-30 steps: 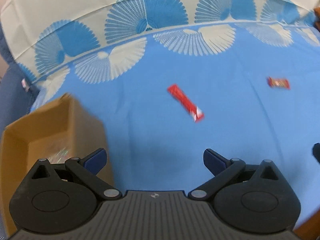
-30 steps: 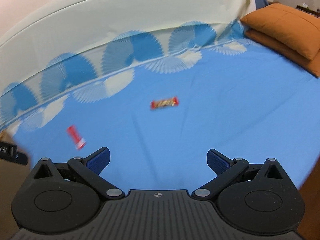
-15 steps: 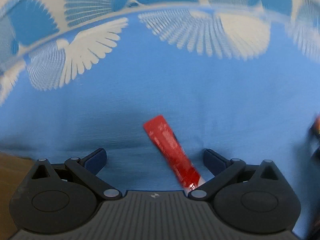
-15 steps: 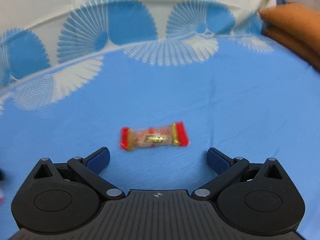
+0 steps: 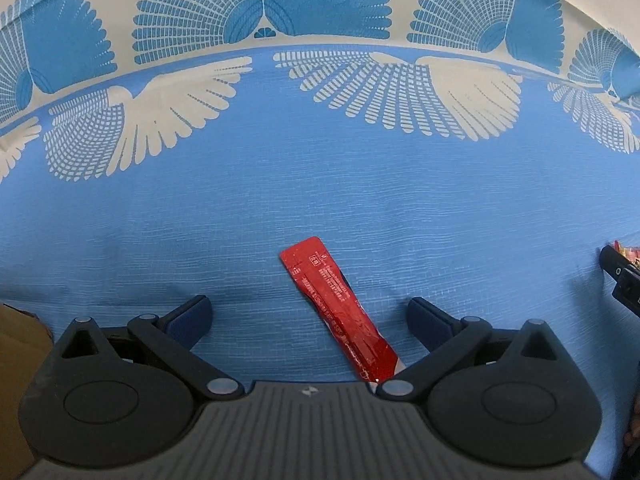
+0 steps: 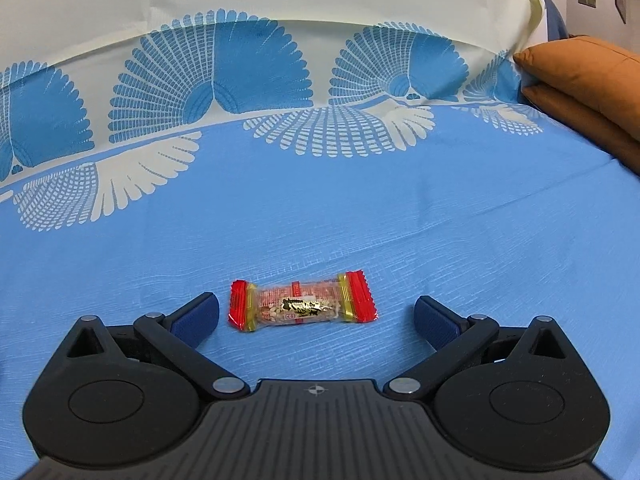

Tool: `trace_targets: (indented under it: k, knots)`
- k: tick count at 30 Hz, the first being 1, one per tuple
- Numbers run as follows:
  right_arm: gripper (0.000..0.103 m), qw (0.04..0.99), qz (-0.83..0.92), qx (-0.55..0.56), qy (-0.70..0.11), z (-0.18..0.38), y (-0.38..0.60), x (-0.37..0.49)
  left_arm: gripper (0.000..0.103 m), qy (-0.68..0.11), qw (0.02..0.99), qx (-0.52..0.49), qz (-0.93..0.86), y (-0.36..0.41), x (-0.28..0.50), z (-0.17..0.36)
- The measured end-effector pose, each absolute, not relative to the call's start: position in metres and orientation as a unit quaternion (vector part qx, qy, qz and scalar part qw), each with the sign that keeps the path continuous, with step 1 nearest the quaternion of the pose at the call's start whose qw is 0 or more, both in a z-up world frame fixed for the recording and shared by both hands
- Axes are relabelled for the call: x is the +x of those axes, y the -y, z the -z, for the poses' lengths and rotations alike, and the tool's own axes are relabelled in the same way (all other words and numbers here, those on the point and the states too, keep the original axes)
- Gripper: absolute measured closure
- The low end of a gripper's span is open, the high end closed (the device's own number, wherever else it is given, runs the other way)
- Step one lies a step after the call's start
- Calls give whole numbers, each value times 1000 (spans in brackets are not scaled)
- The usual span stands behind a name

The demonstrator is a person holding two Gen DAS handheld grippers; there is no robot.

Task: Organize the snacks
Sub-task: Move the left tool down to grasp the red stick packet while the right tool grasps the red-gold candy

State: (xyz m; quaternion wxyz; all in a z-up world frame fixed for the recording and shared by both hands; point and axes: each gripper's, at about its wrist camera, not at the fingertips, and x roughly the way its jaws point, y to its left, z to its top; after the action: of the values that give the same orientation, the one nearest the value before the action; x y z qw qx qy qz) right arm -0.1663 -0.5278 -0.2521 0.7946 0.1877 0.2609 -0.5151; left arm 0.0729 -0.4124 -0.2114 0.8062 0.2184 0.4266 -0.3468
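Note:
A long red snack stick point(image 5: 340, 308) lies slanted on the blue bedsheet, its near end running under the right finger of my left gripper point(image 5: 308, 316), which is open and straddles it. In the right wrist view a clear nut bar with red and yellow ends point(image 6: 302, 302) lies crosswise on the sheet. My right gripper point(image 6: 318, 316) is open, low over the sheet, with the bar just ahead between its blue pads. The tip of the right gripper point(image 5: 622, 276) shows at the right edge of the left wrist view.
A corner of a brown cardboard box point(image 5: 18, 360) sits at the left edge beside the left gripper. Orange pillows point(image 6: 588, 80) lie at the far right of the bed. The sheet's white and blue fan-patterned border point(image 6: 260, 80) runs along the far side.
Both grippers have dropped and moved forward over the bed. The red stick now lies between the left fingers, the nut bar between the right ones. The box has slid almost out of view.

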Motion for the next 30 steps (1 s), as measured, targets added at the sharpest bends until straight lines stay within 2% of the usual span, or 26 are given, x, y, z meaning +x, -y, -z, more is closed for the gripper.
trace_targets:
  k: [19, 20, 21, 22, 23, 24, 25, 30]
  knots:
    - [0, 795, 516, 187, -259, 252, 527, -166, 2, -436, 802, 221, 343, 413, 74, 208]
    - [0, 795, 515, 187, -260, 252, 527, -166, 7, -443, 799, 222, 342, 413, 75, 205]
    - [5, 795, 514, 188, -261, 251, 528, -166, 27, -441, 797, 222, 346, 411, 74, 200]
    - [19, 797, 512, 186, -261, 249, 527, -166, 61, -434, 794, 227, 359, 409, 70, 193]
    - [28, 800, 510, 178, -260, 247, 525, -166, 77, -433, 789, 233, 368, 408, 68, 188]
    - [38, 803, 506, 170, -264, 244, 523, -166, 86, -441, 781, 239, 373, 405, 66, 184]
    - [42, 804, 501, 171, -270, 240, 521, -166, 86, -449, 777, 235, 373, 401, 65, 181]
    - [45, 797, 492, 211, -278, 223, 500, -172, 86, -447, 774, 216, 392, 366, 44, 151]
